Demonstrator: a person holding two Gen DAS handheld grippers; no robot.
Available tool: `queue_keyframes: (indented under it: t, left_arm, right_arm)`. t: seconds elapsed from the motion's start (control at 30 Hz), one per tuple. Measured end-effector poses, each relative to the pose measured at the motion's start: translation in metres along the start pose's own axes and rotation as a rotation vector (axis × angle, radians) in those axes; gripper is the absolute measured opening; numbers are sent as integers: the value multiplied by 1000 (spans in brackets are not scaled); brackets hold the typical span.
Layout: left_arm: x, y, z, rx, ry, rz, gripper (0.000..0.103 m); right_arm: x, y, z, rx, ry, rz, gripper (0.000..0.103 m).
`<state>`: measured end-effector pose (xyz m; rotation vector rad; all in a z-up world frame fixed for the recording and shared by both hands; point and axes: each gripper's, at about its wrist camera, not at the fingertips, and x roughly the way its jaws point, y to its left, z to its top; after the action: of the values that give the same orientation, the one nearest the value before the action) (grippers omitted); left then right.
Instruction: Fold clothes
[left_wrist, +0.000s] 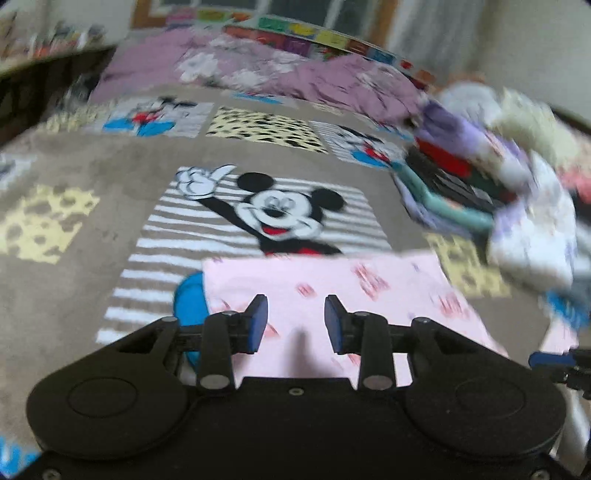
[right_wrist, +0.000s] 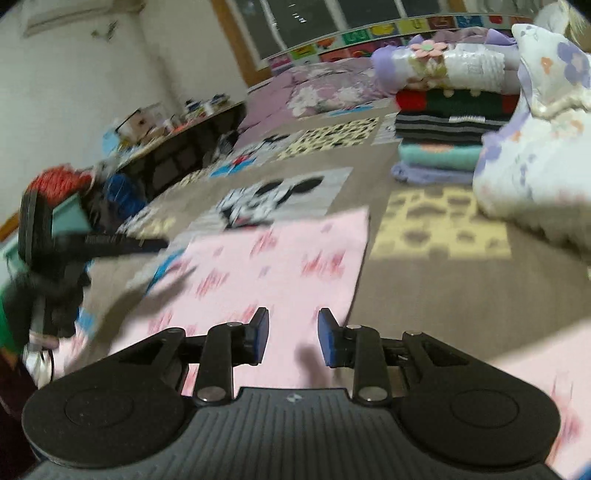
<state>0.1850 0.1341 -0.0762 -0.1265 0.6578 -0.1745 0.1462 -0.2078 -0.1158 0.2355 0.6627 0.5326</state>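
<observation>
A pale pink garment with small red prints lies flat on a brown cartoon-mouse blanket. It looks folded, with a straight far edge. My left gripper hovers over its near part, blue pads apart, nothing between them. In the right wrist view the same pink garment spreads ahead. My right gripper stands open above its near edge, also holding nothing. The left gripper shows blurred at the left of that view.
A stack of folded clothes stands at the back right, with a loose white floral pile beside it. A purple quilt lies at the far end. A dark low table with clutter runs along the left wall.
</observation>
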Motion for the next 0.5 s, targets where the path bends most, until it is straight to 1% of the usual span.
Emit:
queue_keyframes:
  t: [0.07,0.1,0.13,0.17,0.23,0.3,0.37,0.47,0.5]
  left_arm:
    - [-22,-24,-19,62,-29,4,34]
    - [-33,-36,-32,84,-38,0,38]
    - [-43,-49,-46,111,-39,-13,39]
    - [-53,-61,-61,139,-39,-21,39]
    - [-69,-89,-92,207,-35,-6,39]
    - [-81,-113,-116,266,-36,-2,39]
    - [-91,-129,-133,293,-40,-14,39]
    - [-96,-146,-154,319,-52,-16,39]
    - [-92,-150,-163,359,-30,-4,40]
  right_arm:
    - [-11,14,-20,-16,3,6,31]
    - [-17,21,-29,-30,-7,-3,31]
    - [-24,29,-39,-44,-17,-13,31]
    - [-29,34,-46,-55,-27,-17,31]
    - [-42,48,-63,-97,-55,-32,31]
    - [-50,62,-75,-151,-68,-15,31]
    - [-61,74,-89,-199,-88,-3,31]
    - [-70,87,-107,-280,-97,-27,31]
    - [-68,88,-113,-306,-60,-53,30]
